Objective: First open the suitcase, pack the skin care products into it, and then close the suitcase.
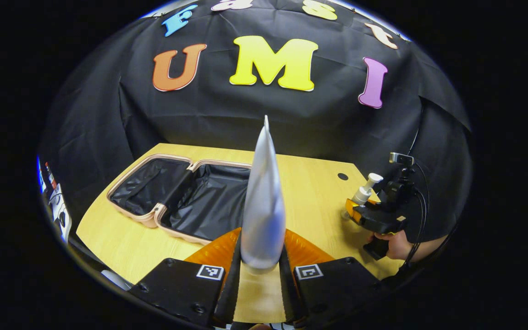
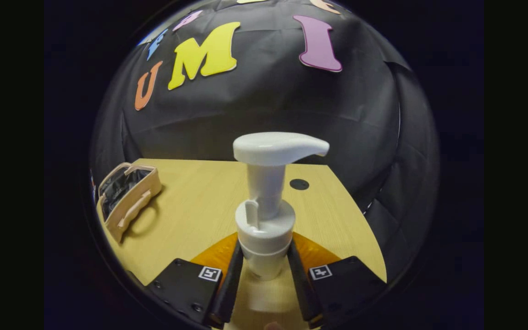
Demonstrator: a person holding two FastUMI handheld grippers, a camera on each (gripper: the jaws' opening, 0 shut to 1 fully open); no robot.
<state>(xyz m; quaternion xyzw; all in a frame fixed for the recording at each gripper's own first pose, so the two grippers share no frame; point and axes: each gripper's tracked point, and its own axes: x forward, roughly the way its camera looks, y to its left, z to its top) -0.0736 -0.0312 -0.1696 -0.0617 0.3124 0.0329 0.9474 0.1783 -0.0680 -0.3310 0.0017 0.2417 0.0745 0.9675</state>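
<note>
While the suitcase [image 1: 179,197] lies open ahead-left, the left gripper [image 1: 262,261] clamps a silver tube [image 1: 263,201] and the right gripper [image 2: 264,266] a pump bottle [image 2: 266,206]; packing and closing remain.

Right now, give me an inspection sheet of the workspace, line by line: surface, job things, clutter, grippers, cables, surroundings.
Surface: light wooden table with a dark round hole near its far edge.
Job's things: suitcase lies open on the table, dark lining showing, nothing seen inside; silver tube held upright; white pump bottle held upright.
Clutter: nothing seen on the table.
Grippers: left gripper shut on the silver tube; right gripper shut on the pump bottle, with a hand on its grip.
Cables: black cables run from the right gripper.
Surroundings: black cloth wall behind the table.
</note>
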